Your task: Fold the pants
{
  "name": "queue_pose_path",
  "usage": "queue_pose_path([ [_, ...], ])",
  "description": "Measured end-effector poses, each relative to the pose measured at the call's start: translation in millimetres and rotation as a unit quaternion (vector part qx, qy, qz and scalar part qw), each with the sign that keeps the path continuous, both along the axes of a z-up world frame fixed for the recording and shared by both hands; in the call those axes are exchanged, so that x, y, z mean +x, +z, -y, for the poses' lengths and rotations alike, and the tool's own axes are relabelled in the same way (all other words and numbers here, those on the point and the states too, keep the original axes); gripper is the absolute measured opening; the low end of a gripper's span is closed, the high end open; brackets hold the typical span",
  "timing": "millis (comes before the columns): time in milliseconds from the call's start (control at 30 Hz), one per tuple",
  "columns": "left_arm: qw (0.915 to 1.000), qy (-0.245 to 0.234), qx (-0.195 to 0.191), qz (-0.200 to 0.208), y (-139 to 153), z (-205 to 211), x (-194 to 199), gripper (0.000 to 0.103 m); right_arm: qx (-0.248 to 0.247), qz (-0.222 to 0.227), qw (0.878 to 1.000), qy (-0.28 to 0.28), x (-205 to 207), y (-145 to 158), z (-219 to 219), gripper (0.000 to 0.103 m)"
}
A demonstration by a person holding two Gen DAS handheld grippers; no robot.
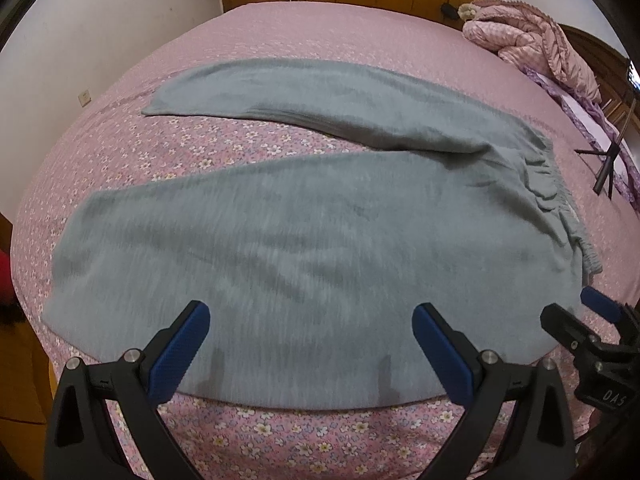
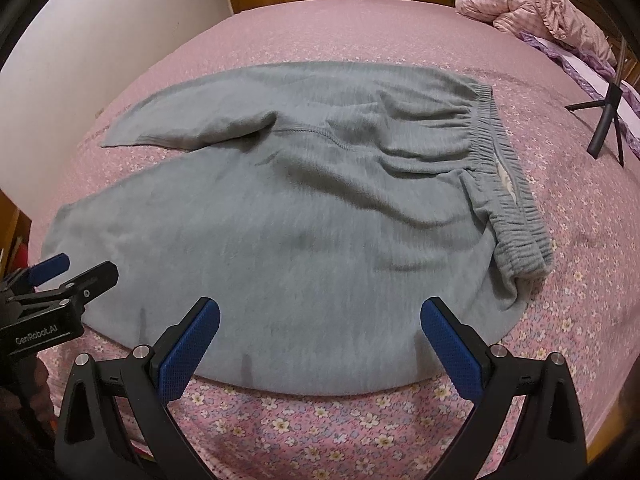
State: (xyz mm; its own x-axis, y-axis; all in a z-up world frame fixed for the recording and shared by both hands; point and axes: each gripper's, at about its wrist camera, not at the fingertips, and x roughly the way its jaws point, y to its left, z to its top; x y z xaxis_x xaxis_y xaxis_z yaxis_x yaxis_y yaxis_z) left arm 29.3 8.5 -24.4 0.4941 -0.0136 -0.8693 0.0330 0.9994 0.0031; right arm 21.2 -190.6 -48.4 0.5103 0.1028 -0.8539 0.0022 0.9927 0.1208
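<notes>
Your left gripper (image 1: 310,320) and right gripper (image 2: 320,316) both hover low over the near edge of the grey pants (image 1: 280,232), pointing across the bed (image 1: 280,432), side by side. Both sets of jaws are spread wide with nothing between them. Pants lie flat on the floral bedspread, legs splayed left, waistband (image 2: 504,184) to the right.
</notes>
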Motion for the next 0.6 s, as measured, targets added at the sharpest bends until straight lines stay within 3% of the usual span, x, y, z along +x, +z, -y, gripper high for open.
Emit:
queue_pose_path([
  [600,0.9987,-0.04,0.021,-0.023,-12.2,12.6,34.6,0.103,0.01,-0.026,0.999,-0.019,34.6,0.4,31.8,0.103],
])
